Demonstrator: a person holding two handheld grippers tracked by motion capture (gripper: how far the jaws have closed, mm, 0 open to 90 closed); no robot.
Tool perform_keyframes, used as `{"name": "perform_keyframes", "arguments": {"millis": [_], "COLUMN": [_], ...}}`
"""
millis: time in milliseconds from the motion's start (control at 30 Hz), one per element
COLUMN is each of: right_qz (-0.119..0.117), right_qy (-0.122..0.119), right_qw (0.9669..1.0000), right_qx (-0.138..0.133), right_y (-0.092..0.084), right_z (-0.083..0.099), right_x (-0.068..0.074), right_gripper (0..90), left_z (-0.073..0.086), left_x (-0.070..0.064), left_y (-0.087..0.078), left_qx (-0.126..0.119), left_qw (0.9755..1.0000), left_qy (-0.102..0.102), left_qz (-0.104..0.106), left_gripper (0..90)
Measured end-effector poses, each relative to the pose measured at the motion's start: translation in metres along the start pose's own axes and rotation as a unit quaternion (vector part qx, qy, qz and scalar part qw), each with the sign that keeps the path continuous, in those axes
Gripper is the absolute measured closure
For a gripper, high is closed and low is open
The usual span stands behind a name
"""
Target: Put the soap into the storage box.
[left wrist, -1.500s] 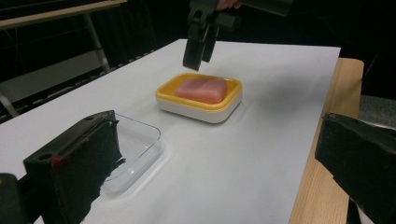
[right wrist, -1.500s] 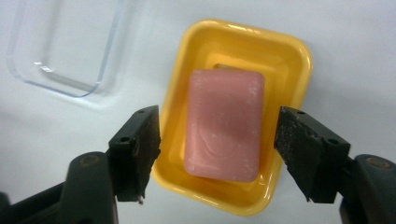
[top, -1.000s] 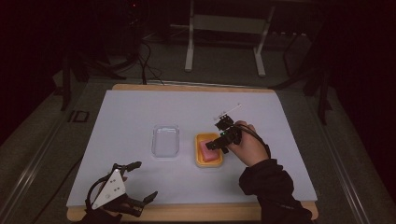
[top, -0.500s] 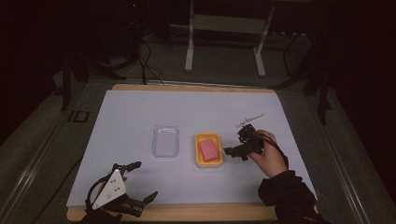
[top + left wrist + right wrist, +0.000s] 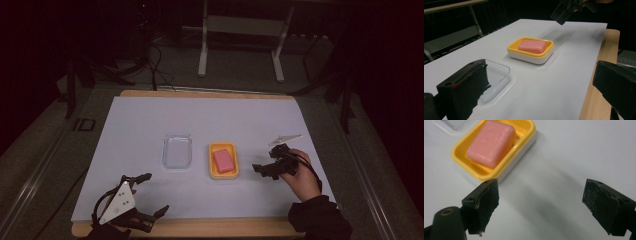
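One pink soap (image 5: 224,161) in yellow dish (image 5: 223,172); clear tray (image 5: 177,150) empty; both tools (image 5: 263,170) (image 5: 148,195) apart.

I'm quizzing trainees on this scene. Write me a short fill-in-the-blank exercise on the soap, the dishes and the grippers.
1. The pink soap bar lies in the ____ dish.
2. The clear tray beside the dish is ____.
3. The right gripper is open and holds ____.
4. In the high view the clear tray sits to the ____ of the dish.

Missing words: yellow; empty; nothing; left
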State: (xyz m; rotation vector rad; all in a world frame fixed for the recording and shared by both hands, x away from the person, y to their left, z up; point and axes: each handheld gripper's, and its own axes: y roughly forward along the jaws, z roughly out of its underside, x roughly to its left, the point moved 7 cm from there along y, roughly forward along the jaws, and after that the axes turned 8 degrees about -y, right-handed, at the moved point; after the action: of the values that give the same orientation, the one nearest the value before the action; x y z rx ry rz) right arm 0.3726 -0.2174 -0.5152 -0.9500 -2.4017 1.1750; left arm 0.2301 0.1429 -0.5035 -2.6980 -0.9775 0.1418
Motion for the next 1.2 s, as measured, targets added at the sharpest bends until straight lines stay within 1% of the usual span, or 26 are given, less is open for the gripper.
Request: {"name": "perform_keyframes", "arguments": {"millis": [33, 67, 100, 167, 267, 300, 367, 400, 433, 533, 567, 667, 767, 833, 900, 967, 1100, 1200], "right_qz": [0.003, 0.003, 0.005, 0.008, 0.008, 0.012, 0.012, 0.012, 0.009, 0.012, 0.012, 0.013, 0.017, 0.019, 0.025, 0.025, 0.032, 0.033], "right_qy": [0.001, 0.001, 0.004, 0.009, 0.013, 0.018, 0.025, 0.025, 0.027, 0.035, 0.035, 0.05, 0.054, 0.054, 0.055, 0.054, 0.053, 0.057], "right_qw": [1.0, 1.0, 1.0, 0.9999, 0.9998, 0.9996, 0.9993, 0.9993, 0.9994, 0.9991, 0.9991, 0.9984, 0.998, 0.9979, 0.9978, 0.9978, 0.9975, 0.9972], "right_qx": [-0.004, -0.004, -0.006, -0.009, -0.015, -0.019, -0.024, -0.024, -0.022, -0.02, -0.02, -0.025, -0.026, -0.03, -0.027, -0.028, -0.033, -0.034], "right_y": [-0.002, -0.002, -0.004, -0.005, -0.007, -0.009, -0.011, -0.011, -0.012, -0.015, -0.015, -0.019, -0.021, -0.021, -0.021, -0.02, -0.017, -0.015], "right_z": [0.004, 0.004, 0.01, 0.015, 0.019, 0.023, 0.028, 0.028, 0.034, 0.042, 0.042, 0.051, 0.058, 0.061, 0.067, 0.07, 0.072, 0.071], "right_x": [0.0, 0.0, -0.001, -0.001, -0.002, -0.003, -0.003, -0.003, -0.002, -0.003, -0.003, -0.005, -0.006, -0.006, -0.005, -0.006, -0.007, -0.007], "right_gripper": [13.9, 13.9, 13.9, 14.0, 14.0, 14.0, 14.0, 14.0, 14.0, 14.0, 14.0, 14.0, 14.0, 14.0, 13.9, 14.0, 14.0, 14.0], "left_z": [0.0, 0.0, 0.0, 0.0, 0.0, 0.0, 0.0, 0.0, 0.0, 0.0, 0.0, 0.0, 0.0, 0.0, 0.0, 0.0, 0.0, 0.0], "left_x": [0.0, 0.0, 0.0, 0.0, 0.0, 0.0, 0.0, 0.0, 0.0, 0.0, 0.0, 0.0, 0.0, 0.0, 0.0, 0.0, 0.0, -0.001], "left_y": [0.0, 0.0, 0.0, 0.0, 0.0, 0.0, 0.0, 0.0, 0.0, 0.0, 0.0, 0.0, 0.001, 0.001, 0.0, 0.0, 0.0, 0.001], "left_qx": [0.0, 0.0, 0.0, 0.0, 0.0, 0.0, 0.001, 0.001, 0.001, 0.001, 0.0, 0.0, 0.001, 0.002, 0.0, 0.001, 0.001, 0.001], "left_qw": [1.0, 1.0, 1.0, 1.0, 1.0, 1.0, 1.0, 1.0, 1.0, 1.0, 1.0, 1.0, 1.0, 1.0, 1.0, 1.0, 1.0, 1.0], "left_qy": [0.0, 0.0, 0.0, -0.001, 0.0, 0.0, 0.0, 0.0, 0.0, 0.001, 0.001, 0.0, 0.001, 0.001, 0.0, 0.0, -0.002, -0.001], "left_qz": [0.0, 0.0, 0.0, 0.0, 0.0, 0.0, 0.0, 0.0, 0.0, 0.001, 0.001, 0.001, 0.001, 0.002, 0.002, 0.003, 0.005, 0.008], "left_gripper": [0.6, 0.6, 0.6, 0.6, 0.6, 0.6, 0.6, 0.6, 0.6, 0.6, 0.6, 0.6, 0.6, 0.6, 0.6, 0.6, 0.6, 0.6]}}
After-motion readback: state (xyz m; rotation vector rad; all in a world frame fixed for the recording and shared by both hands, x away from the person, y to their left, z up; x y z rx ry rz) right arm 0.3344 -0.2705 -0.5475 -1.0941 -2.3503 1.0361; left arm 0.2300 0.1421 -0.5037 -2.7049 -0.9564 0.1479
